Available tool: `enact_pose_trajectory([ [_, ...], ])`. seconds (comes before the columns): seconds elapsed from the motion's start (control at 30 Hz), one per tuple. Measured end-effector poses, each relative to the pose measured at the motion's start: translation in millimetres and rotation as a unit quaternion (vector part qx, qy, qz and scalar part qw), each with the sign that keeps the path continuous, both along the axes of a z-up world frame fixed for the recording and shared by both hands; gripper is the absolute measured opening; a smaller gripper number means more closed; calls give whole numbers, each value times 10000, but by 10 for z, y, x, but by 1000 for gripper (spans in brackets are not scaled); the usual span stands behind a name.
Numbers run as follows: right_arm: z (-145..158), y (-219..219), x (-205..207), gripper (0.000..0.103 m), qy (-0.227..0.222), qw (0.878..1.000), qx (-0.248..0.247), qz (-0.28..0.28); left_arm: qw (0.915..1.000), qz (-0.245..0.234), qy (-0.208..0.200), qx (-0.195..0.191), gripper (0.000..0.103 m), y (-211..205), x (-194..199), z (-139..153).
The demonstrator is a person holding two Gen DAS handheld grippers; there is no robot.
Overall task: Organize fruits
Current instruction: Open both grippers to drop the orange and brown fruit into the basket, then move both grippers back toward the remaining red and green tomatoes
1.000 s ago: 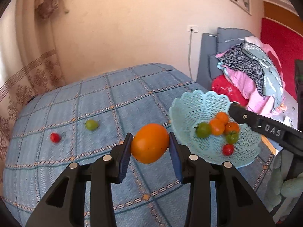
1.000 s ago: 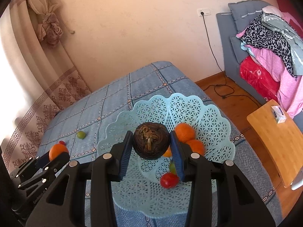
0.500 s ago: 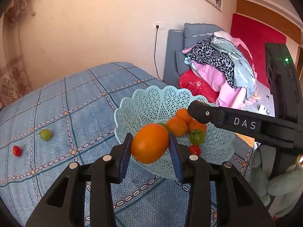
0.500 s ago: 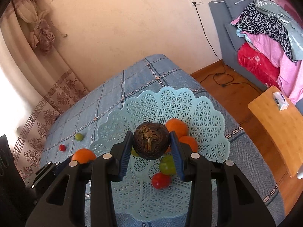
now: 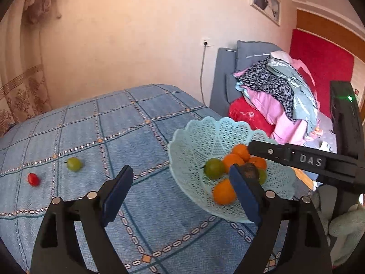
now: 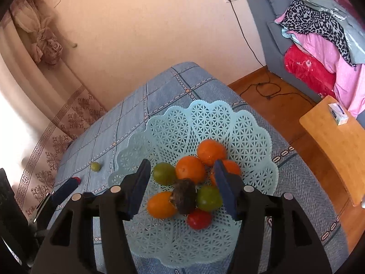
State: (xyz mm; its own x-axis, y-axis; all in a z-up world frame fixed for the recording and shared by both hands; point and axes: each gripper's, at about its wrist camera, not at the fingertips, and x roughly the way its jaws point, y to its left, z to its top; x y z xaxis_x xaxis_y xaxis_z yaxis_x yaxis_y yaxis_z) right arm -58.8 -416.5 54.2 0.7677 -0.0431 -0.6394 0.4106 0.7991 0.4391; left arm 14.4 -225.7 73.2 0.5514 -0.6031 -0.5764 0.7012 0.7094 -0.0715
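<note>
Between the left gripper [image 5: 180,191] fingers, spread and empty, lies only the blue cloth; the right gripper [image 6: 182,187] is likewise spread above the basket [image 6: 228,123]. Remaining green fruit [image 5: 74,164] and small red fruit [image 5: 33,179] lie far left, nearer the left gripper.

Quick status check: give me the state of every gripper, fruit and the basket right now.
left gripper: open, empty
right gripper: open, empty, over basket
basket: upright on bed, holding fruit
dark brown fruit: lying in basket
green fruit: loose on bedspread
small red fruit: loose on bedspread
</note>
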Motion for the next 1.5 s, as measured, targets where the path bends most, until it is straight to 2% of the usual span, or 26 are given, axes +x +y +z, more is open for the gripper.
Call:
enact_pose_trajectory([
  [0.23, 0, 41, 16, 59, 5, 10000, -20, 37, 9986, 453, -172, 207, 89, 107, 64, -35],
  [0.5, -3, 103, 52, 59, 39, 9998, -114, 129, 9969, 714, -19, 329, 93, 179, 163, -73],
  [0.73, 30, 207, 58, 60, -21, 9990, -419, 152, 9955, 887, 52, 315, 93, 284, 212, -59],
  [0.77, 40, 227, 55, 62, -59, 9988, -462, 172, 9953, 914, 64, 311, 93, 302, 217, -57],
  [0.8, 48, 243, 48, 73, -105, 9985, -495, 199, 9950, 948, 71, 302, 93, 328, 226, -54],
  [0.83, 61, 273, 45, 78, -153, 9981, -557, 230, 9948, 975, 69, 293, 93, 349, 232, -53],
  [0.97, 109, 433, 53, 78, -258, 9950, -884, 392, 9936, 1092, 54, 301, 93, 456, 250, -40],
  [1.07, 100, 499, 69, 79, -291, 9939, -909, 547, 9932, 1107, 28, 347, 93, 508, 245, -35],
  [1.13, 91, 558, 89, 84, -339, 9929, -900, 703, 9925, 1163, -3, 373, 93, 549, 244, -36],
  [1.5, 96, 812, 116, 85, -397, 9873, -1149, 1023, 9891, 1423, -11, 386, 93, 724, 298, -27],
])
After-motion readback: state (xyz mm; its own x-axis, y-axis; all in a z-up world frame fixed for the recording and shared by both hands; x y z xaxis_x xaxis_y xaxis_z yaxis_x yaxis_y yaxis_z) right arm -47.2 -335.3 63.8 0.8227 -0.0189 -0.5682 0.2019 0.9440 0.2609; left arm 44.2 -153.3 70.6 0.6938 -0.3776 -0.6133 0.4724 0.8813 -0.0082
